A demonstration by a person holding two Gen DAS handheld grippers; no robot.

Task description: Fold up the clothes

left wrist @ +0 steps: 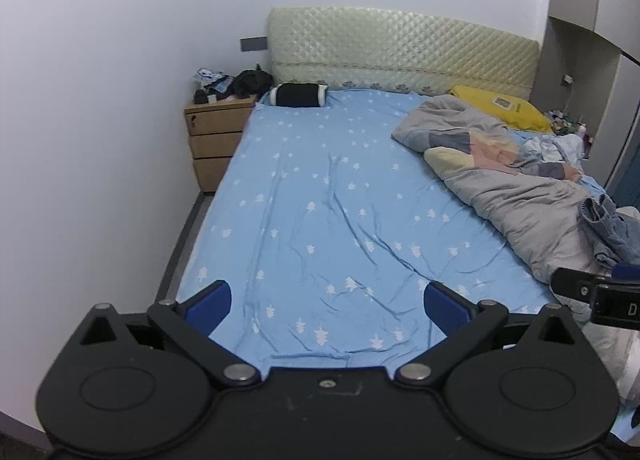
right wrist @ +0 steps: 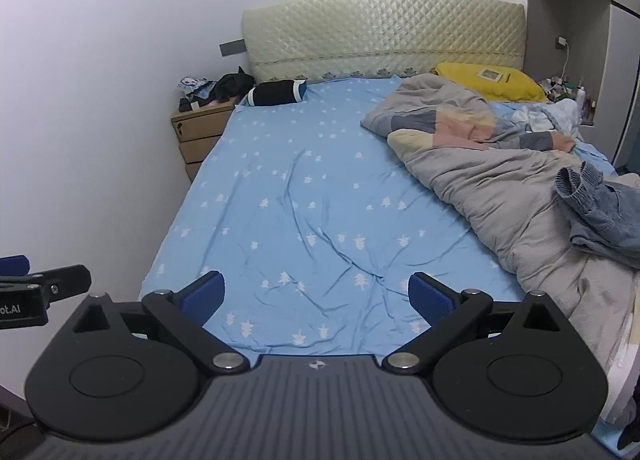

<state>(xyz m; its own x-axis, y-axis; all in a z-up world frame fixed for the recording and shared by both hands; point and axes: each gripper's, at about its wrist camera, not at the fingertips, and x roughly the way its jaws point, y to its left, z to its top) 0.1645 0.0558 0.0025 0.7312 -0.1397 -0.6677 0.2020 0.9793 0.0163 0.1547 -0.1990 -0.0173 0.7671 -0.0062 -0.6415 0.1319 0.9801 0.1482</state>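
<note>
Both tools hang over the foot of the bed. My left gripper (left wrist: 327, 300) is spread wide with nothing between its blue pads. My right gripper (right wrist: 317, 294) is spread just as wide, also holding nothing.

Under them lies the blue sheet (left wrist: 320, 187), creased but bare: no garment laid out there, no folded stack anywhere on it.

Judgement: the folding has not visibly begun, or I am between garments. Everything is left: fetch, spread flat, fold.

To my right, a crumpled denim garment (right wrist: 600, 215) sits on the grey quilt (right wrist: 492, 183), well apart from both grippers. It is the likeliest next piece.

Farther back: yellow pillow (right wrist: 488, 79), black bolster (right wrist: 276, 92), padded headboard (right wrist: 380, 35), and a wooden nightstand (right wrist: 196, 131) with dark clothing (right wrist: 234, 84) heaped on it.

View differences: the right wrist camera shows the denim nearly whole; the left catches only its edge, behind the right tool's finger. Each view shows the other gripper's tip at its margin.
</note>
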